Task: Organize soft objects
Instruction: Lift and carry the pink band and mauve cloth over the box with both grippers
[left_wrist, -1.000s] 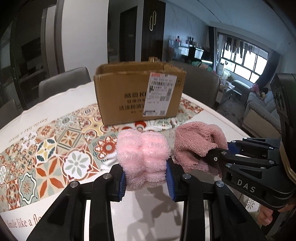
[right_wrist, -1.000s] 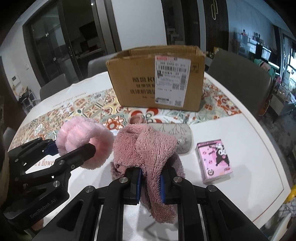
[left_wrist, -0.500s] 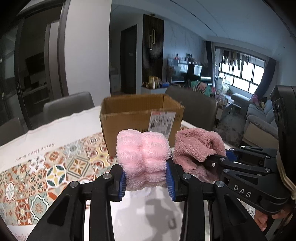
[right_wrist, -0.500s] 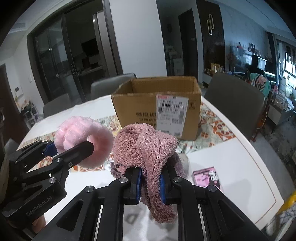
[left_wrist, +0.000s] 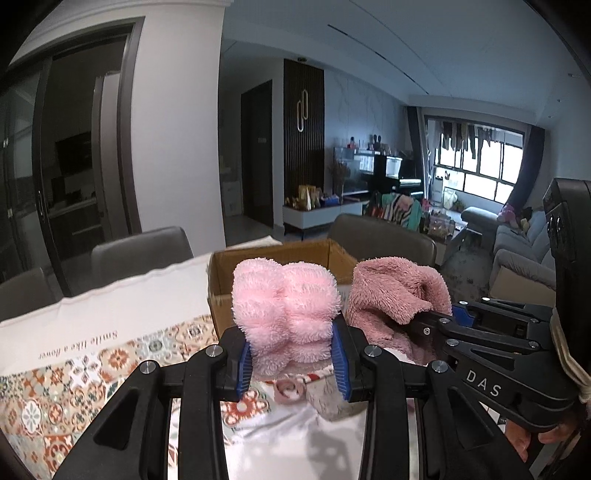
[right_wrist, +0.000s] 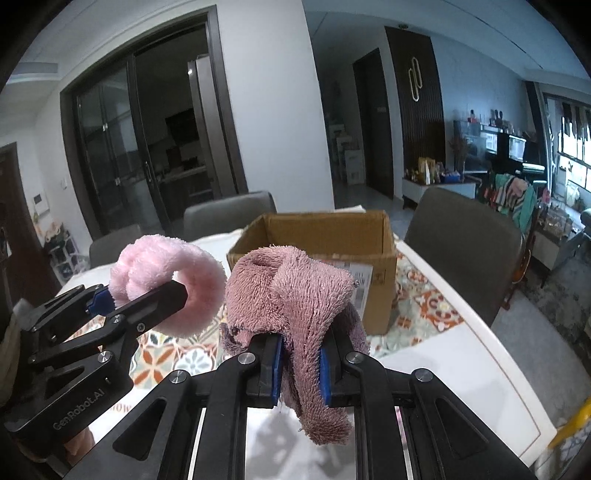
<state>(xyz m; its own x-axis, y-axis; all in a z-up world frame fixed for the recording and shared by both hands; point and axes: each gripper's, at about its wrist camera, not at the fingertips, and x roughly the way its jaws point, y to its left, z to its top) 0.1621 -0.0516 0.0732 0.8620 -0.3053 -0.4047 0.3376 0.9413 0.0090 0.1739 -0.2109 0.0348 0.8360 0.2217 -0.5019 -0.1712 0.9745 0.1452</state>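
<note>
Two fluffy soft items, both held above bench (right_wrist: 461, 373). Left gripper (left_wrist: 291, 360) pinching one light-pink fuzzy ring-shaped plush (left_wrist: 286, 314) between blue pads. Right gripper (right_wrist: 298, 363) pressed nearly together, pinching one dusty-rose terry cloth (right_wrist: 295, 295), tail hanging below jaws. One open brown cardboard box (right_wrist: 332, 236) just behind both, on patterned tile-print runner (left_wrist: 74, 387). Three grey chairs around bench.

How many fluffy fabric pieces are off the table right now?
2. The light pink fluffy ring is clamped in the left gripper; the dusty-rose terry cloth hangs from the right gripper. The cardboard box's floor is hidden.
</note>
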